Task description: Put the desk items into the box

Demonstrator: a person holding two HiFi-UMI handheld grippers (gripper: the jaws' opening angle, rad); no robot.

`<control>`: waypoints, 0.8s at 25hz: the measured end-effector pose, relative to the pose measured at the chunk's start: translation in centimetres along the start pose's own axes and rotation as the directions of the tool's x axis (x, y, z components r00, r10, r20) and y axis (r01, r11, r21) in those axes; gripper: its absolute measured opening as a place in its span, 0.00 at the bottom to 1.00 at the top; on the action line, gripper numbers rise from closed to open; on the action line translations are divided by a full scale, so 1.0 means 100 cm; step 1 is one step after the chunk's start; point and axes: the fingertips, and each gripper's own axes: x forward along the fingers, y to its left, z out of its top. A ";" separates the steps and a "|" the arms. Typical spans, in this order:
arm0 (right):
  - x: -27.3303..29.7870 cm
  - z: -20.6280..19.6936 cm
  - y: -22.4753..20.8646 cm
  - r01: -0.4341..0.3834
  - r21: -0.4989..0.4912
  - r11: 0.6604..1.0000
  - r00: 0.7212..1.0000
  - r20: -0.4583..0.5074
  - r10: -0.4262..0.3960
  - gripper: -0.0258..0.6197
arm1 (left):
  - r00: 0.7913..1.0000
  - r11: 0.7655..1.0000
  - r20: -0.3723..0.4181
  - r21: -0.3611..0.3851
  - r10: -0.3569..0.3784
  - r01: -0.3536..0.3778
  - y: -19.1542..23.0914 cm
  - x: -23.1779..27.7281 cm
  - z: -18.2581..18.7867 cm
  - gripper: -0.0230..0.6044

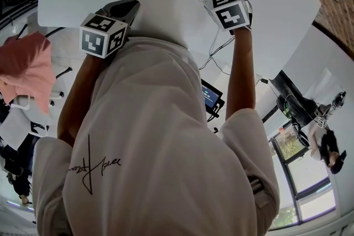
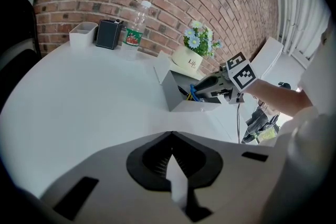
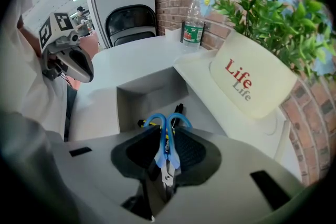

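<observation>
In the right gripper view my right gripper [image 3: 167, 165] is shut on small blue-handled pliers [image 3: 166, 150], whose metal nose sits between the pads and whose blue handles point toward the box. It hangs over the open grey box [image 3: 147, 93], which holds a black and a yellow item [image 3: 177, 109]. The left gripper view shows the right gripper [image 2: 202, 86] at the box's [image 2: 172, 93] open top. My left gripper [image 2: 170, 165] is shut with nothing in it and hovers over the white table [image 2: 79, 92], well left of the box.
A cream flower pot [image 3: 252, 81] marked "Life" stands just behind the box against the brick wall. Farther along the wall are a water bottle [image 2: 135, 26], a black holder [image 2: 108, 34] and a white container [image 2: 83, 35]. A dark chair [image 3: 130, 23] stands beyond the table.
</observation>
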 end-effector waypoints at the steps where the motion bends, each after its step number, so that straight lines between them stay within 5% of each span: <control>1: -0.001 0.000 0.000 -0.003 0.007 1.000 1.000 0.001 0.003 0.20 | 1.000 1.000 0.000 0.001 0.000 0.000 -0.001 0.001 0.000 0.04; 20: -0.031 -0.008 -0.004 0.063 0.026 0.998 0.997 0.048 -0.064 0.21 | 1.000 0.998 0.017 0.057 -0.008 0.007 -0.017 0.000 0.004 0.04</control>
